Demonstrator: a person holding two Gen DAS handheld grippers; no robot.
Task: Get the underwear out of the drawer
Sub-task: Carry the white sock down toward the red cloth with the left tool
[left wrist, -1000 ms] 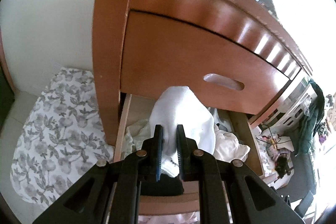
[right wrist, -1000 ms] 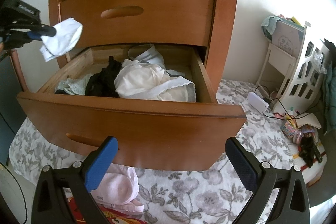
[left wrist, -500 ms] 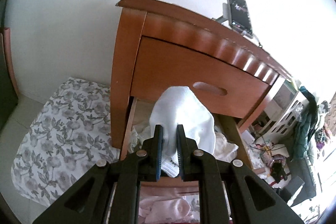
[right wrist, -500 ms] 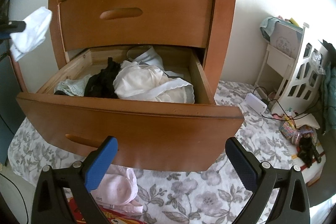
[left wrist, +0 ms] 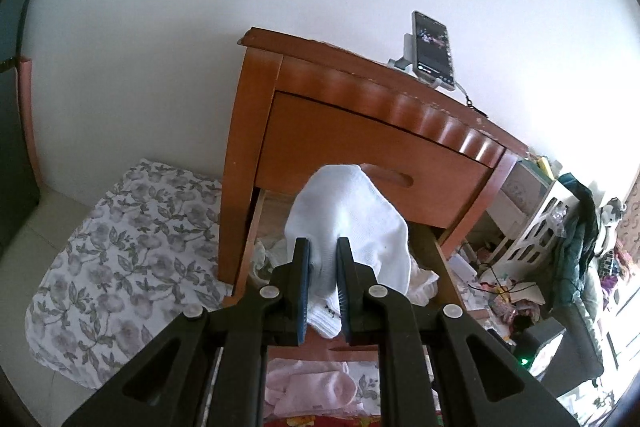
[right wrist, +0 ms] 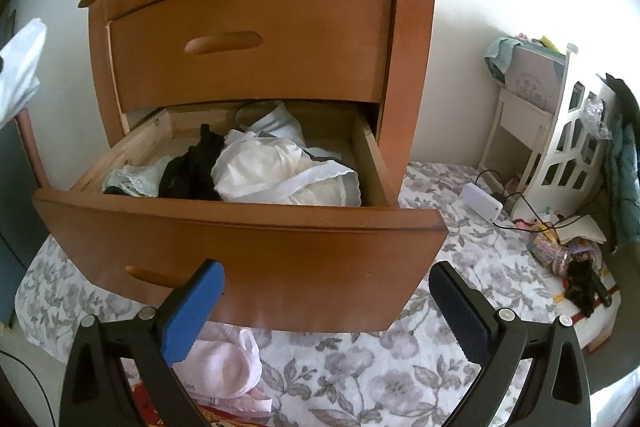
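Left wrist view: your left gripper [left wrist: 323, 283] has its jaws clenched on a white garment [left wrist: 352, 227], held in the air before the drawer [left wrist: 438, 259]. Right wrist view: your right gripper [right wrist: 326, 311] hangs with jaws released before the open drawer front [right wrist: 248, 259]; more underwear [right wrist: 276, 171] lies inside.

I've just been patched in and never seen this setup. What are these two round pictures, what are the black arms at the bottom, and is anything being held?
No robot here: a person holds a pair of tongs in each hand, each with a fisheye camera looking along its fingers. In the left view, the left tongs are shut on a white sock. In the right view, the right tongs stand open and empty before the pulled-out lower drawer of a wooden nightstand. White underwear and a black garment lie inside; a pink garment lies on the floral sheet below.
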